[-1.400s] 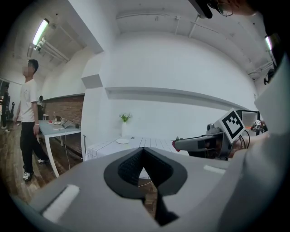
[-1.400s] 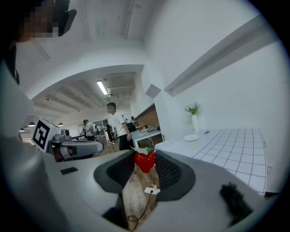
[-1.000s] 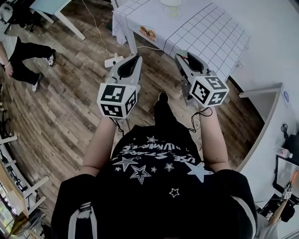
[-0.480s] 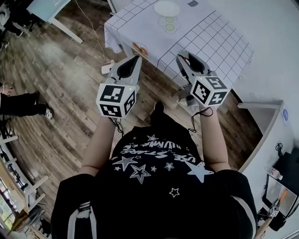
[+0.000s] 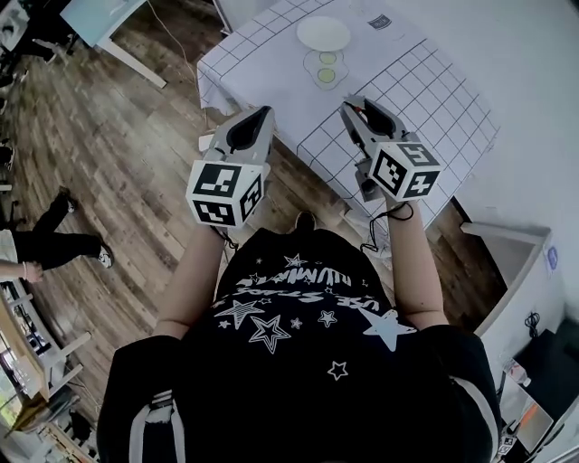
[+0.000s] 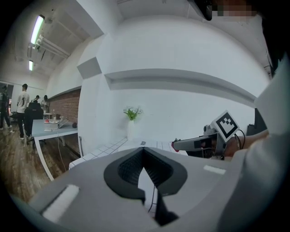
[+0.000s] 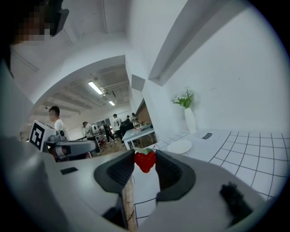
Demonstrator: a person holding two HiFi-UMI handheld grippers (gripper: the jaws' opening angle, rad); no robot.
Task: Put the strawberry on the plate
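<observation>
A small red strawberry (image 7: 145, 161) with a green cap is pinched between the tips of my right gripper (image 7: 145, 164), which is shut on it. From the head view the right gripper (image 5: 355, 108) hovers over the near edge of the checked table (image 5: 407, 81). The white plate (image 5: 323, 33) lies at the far side of that table, well ahead of both grippers; it also shows as a pale disc, the plate (image 7: 180, 147), past the strawberry. My left gripper (image 5: 262, 114) is shut and holds nothing, level with the right one at the table's near left corner.
Two pale round items (image 5: 326, 65) lie just this side of the plate. A white vase with green stems (image 7: 189, 115) stands at the table's far end by the wall. Wooden floor (image 5: 118, 163) spreads left, with a blue-topped table (image 5: 99, 18) and people there.
The view has moved forward over the table: the plate and more of the checked cloth have come into sight. Both grippers keep their pose and spacing.
</observation>
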